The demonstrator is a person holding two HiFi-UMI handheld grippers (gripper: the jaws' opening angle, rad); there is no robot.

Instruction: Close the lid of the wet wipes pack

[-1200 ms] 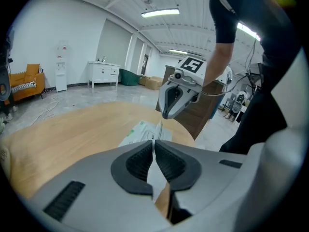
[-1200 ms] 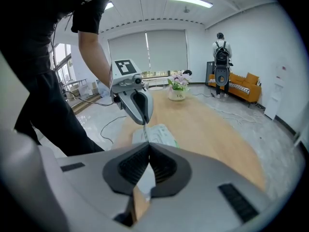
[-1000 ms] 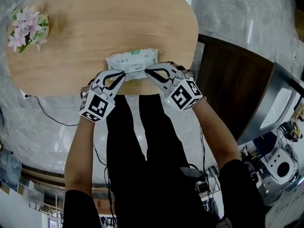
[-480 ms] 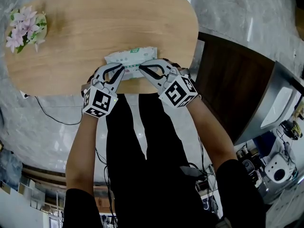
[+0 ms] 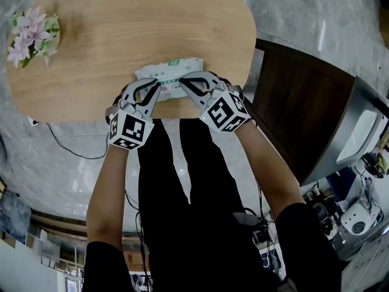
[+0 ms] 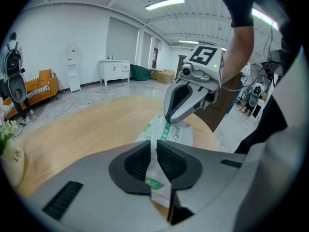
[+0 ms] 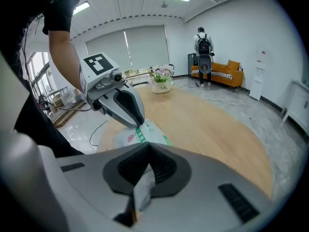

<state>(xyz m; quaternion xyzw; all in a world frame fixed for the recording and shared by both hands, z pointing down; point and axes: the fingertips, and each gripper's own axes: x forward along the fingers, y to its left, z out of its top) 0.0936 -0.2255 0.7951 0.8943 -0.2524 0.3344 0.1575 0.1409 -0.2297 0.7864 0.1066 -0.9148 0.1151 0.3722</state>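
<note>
"Wet wipes pack (image 5: 168, 72) — where does it lie?"

"On the table (image 5: 121, 29), by its near edge, long axis left-right. Both sets of jaws are closed on it: the left gripper (image 5: 156, 87) pinches its near-left film, and the right gripper (image 5: 183, 82) pinches a thin flap, likely the lid — 2 holds, pack just beyond both tips."

Matt wood-grain table (image 5: 152, 23) under a glossy plastic-film wipes pack (image 5: 172, 69).
</note>
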